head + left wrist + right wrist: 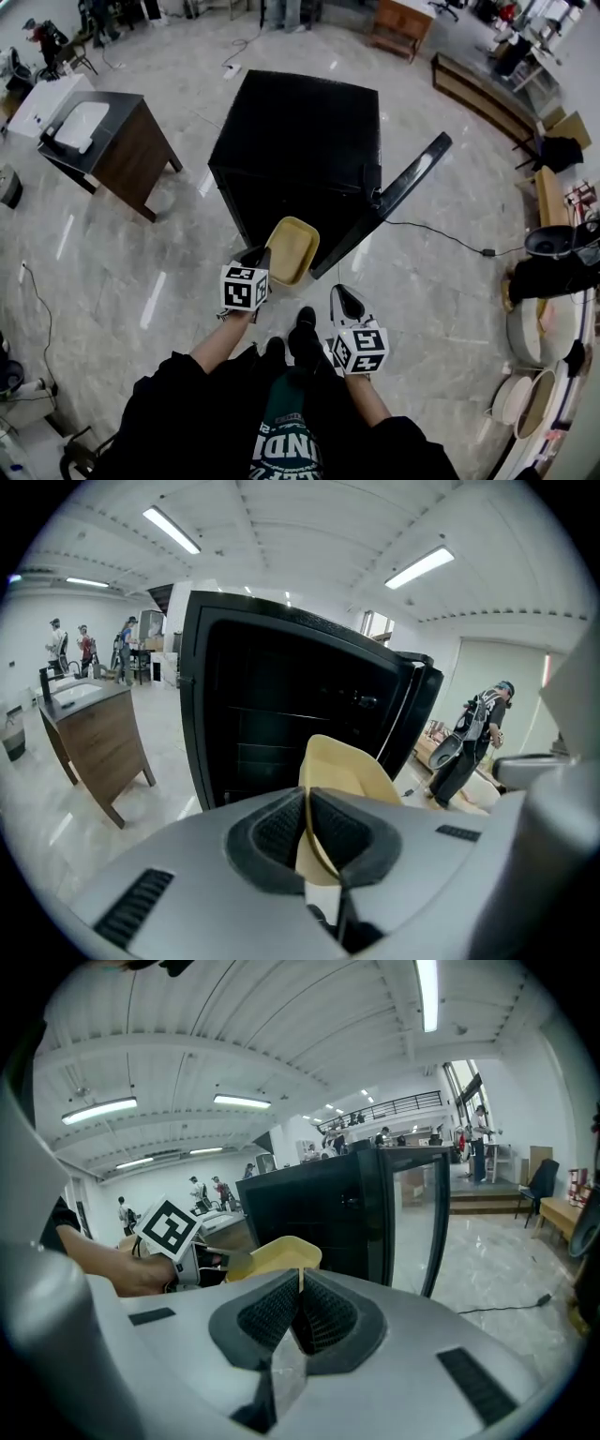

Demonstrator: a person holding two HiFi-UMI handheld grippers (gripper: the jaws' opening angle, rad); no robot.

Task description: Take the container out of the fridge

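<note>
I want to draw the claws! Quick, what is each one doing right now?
Left gripper: closed on the rim of the yellow container.
Right gripper: closed, holding nothing.

Container point(349, 772) base out of sight behind the left gripper point(307, 803)

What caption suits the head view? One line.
Left gripper holds the yellow container in front of the black fridge, whose door stands open.

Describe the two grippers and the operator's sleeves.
The left gripper and right gripper match: pale grey moulded shells with slotted vents, black ribbed pads, and a white cube with black square markers on each. The sleeves are black, stopping short of the wrists.
</note>
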